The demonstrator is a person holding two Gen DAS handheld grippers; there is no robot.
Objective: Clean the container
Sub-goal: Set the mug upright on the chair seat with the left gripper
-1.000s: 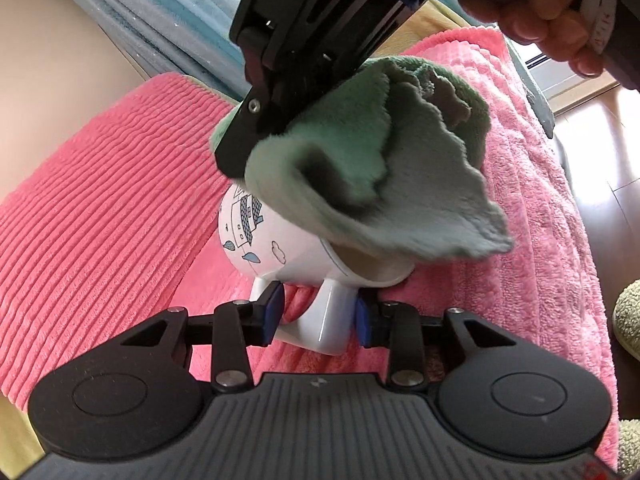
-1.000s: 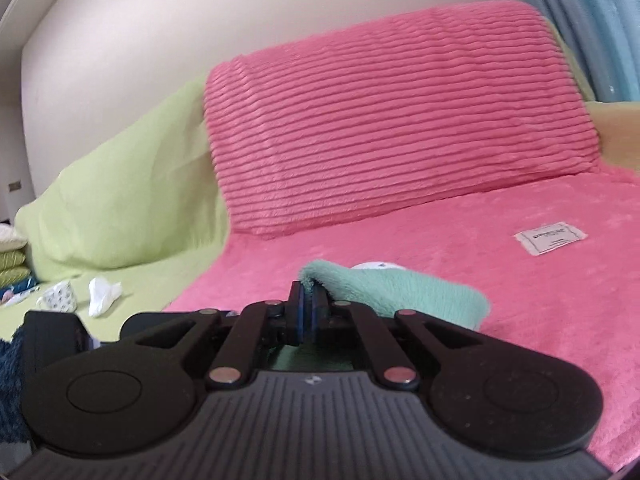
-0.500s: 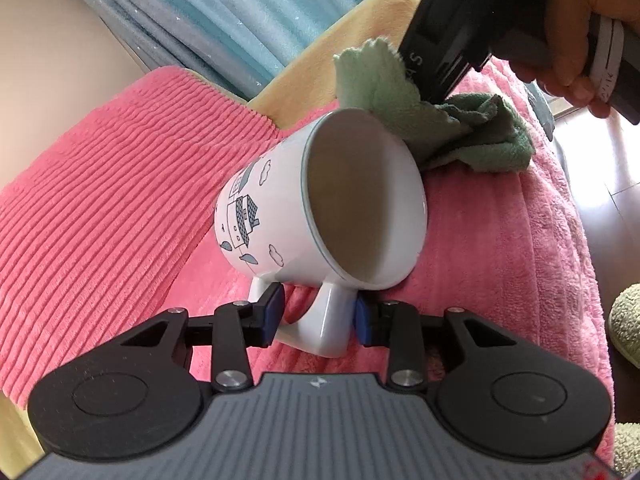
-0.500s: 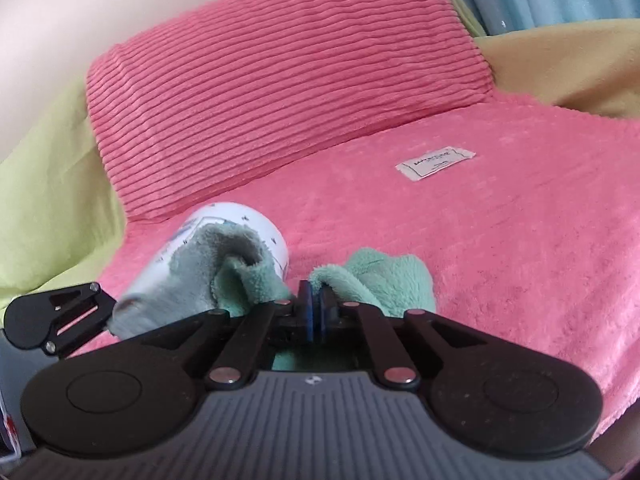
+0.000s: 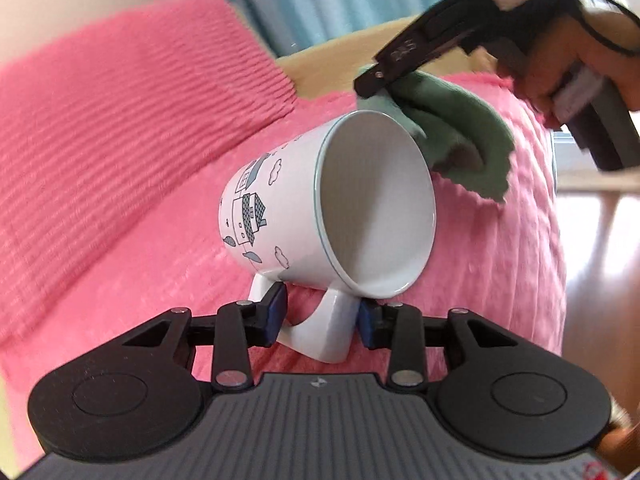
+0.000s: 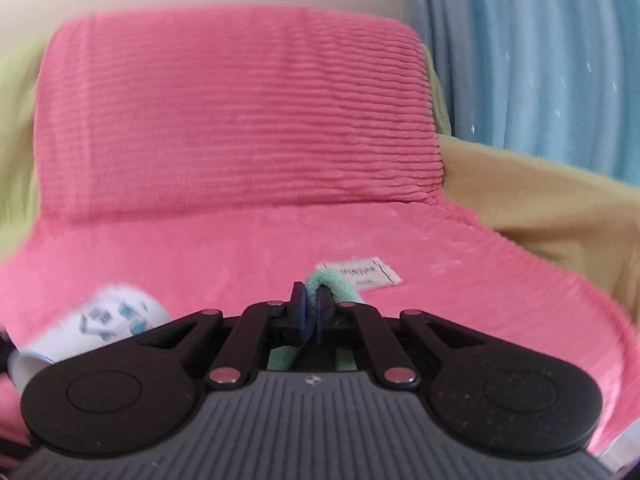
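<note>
The left gripper (image 5: pixel 320 322) is clamped on the handle of a white mug (image 5: pixel 320 208), its blue pads pressing the handle from either side. The mug is held tipped on its side above a pink blanket (image 5: pixel 160 260), its open mouth turned toward the camera and to the right, its printed houses and clouds facing left. The inside looks plain white.

Just past the mug's upper rim, the right gripper (image 6: pixel 311 312) comes in from the upper right, held by a person's hand (image 5: pixel 568 48). Its fingers are pressed together on a fold of a green cloth (image 5: pixel 460 136), which hangs below them, close behind the rim and outside the mug's mouth; whether it touches the rim cannot be told.

In the right wrist view the mug appears blurred at the lower left, and a white label (image 6: pixel 372 276) lies on the blanket just beyond the cloth. A ribbed pink cushion (image 6: pixel 240 120) stands behind, with a blue curtain (image 6: pixel 540 60) to the right.
</note>
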